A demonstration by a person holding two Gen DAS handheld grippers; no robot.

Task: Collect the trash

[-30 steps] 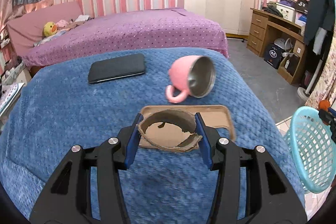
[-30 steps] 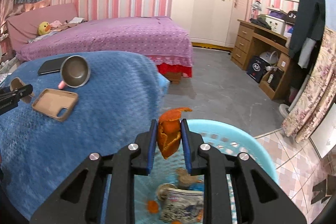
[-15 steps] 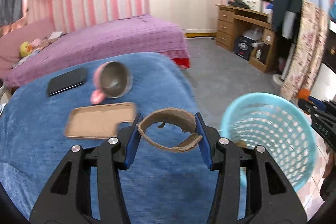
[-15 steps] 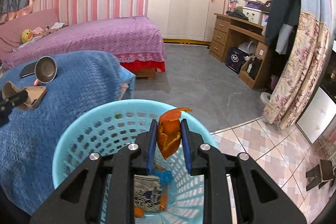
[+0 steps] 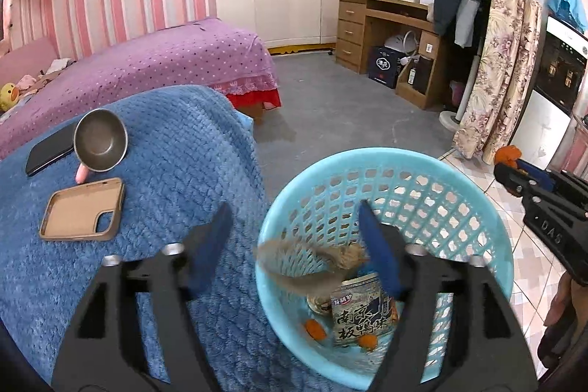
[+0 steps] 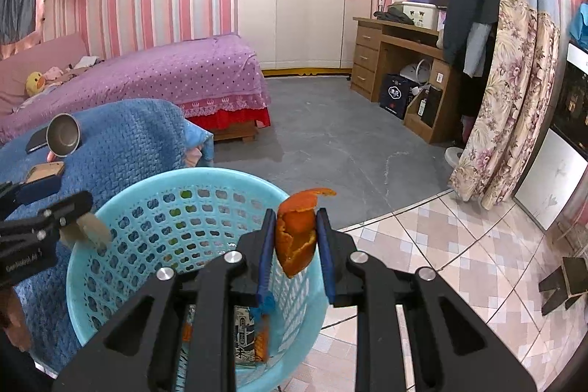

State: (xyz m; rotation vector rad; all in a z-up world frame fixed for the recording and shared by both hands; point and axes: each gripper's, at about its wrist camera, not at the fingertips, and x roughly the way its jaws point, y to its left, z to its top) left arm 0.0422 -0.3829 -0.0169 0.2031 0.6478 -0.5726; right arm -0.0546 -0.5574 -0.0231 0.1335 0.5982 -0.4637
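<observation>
Left wrist view
Left gripper [image 5: 294,245]: its jaws are opening, and the blue pads stand wide apart above the near rim of the basket.
Cardboard ring: the torn brown cardboard ring [image 5: 312,263] is between the pads, blurred; it seems clear of the left pad, and whether it touches the right pad cannot be told. It lies over the basket's inside.
Basket: the round light-blue plastic lattice basket [image 5: 422,171] stands on the floor just beside the blue knitted blanket [image 5: 183,153].
Basket contents: a printed snack packet [image 5: 362,313] and small orange peel pieces [image 5: 316,328] on the bottom.
On the blanket: a tan phone case [image 5: 82,210], a pink steel-lined mug on its side [image 5: 101,146], a black phone [image 5: 49,153].
Right gripper [image 5: 509,168]: at the right edge beyond the basket, clenched on something orange.

Right wrist view
Right gripper [image 6: 296,237]: jaws clamped on a curled piece of orange peel [image 6: 297,230], held over the near-right rim of the basket [image 6: 176,186].
Left gripper [image 6: 55,204]: at the left edge over the basket's far-left rim, the cardboard ring [image 6: 90,228] pale and blurred at its tip.
Basket contents: the snack packet [image 6: 244,333] shows low between the fingers.
</observation>
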